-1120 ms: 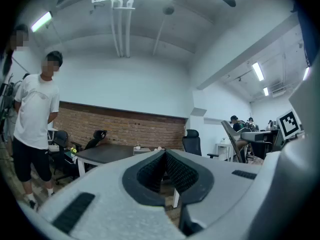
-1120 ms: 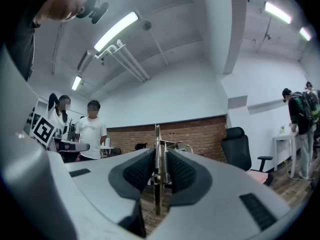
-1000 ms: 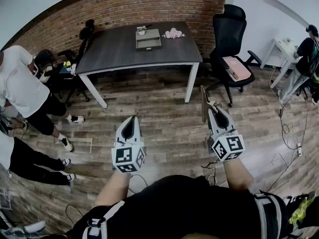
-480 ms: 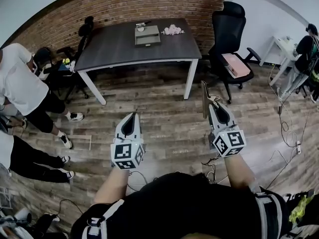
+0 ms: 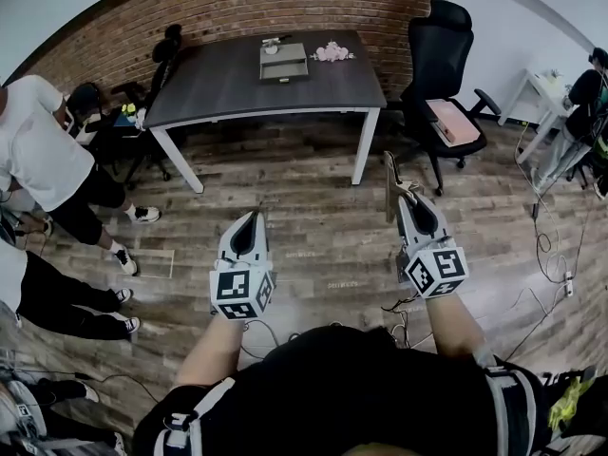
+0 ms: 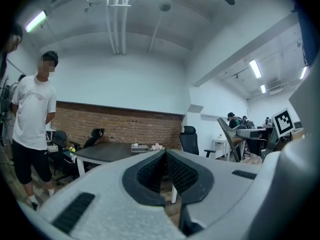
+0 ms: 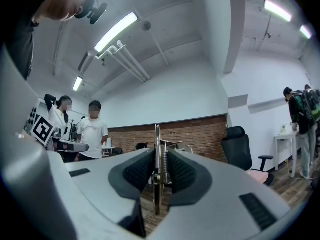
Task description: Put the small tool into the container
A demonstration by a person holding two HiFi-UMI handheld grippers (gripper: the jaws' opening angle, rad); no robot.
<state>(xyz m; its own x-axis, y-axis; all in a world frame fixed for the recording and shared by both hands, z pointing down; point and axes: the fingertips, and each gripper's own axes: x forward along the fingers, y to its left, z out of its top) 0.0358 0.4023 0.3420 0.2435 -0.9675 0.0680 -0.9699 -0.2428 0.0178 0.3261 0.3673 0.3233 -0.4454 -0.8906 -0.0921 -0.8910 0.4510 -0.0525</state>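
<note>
A grey open container (image 5: 284,62) stands on the far side of a dark table (image 5: 237,93), well ahead of both grippers; it also shows small in the left gripper view (image 6: 140,147). My right gripper (image 5: 408,200) is shut on a thin metal tool (image 5: 389,184), which sticks up past the jaws. In the right gripper view the tool (image 7: 157,169) stands on edge between the pads (image 7: 139,171). My left gripper (image 5: 255,218) is held level over the wooden floor, its jaws together (image 6: 165,153) with nothing in them.
Pink flowers (image 5: 332,52) and a small white object (image 5: 273,46) lie by the container. A black office chair (image 5: 442,55) stands right of the table, more chairs (image 5: 161,55) to its left. People (image 5: 38,160) stand at the left. Cables (image 5: 551,255) trail over the floor at the right.
Both grippers keep their places and the tool stays in the right one. The table sits slightly higher in the head view, and the people at the left have shifted.
</note>
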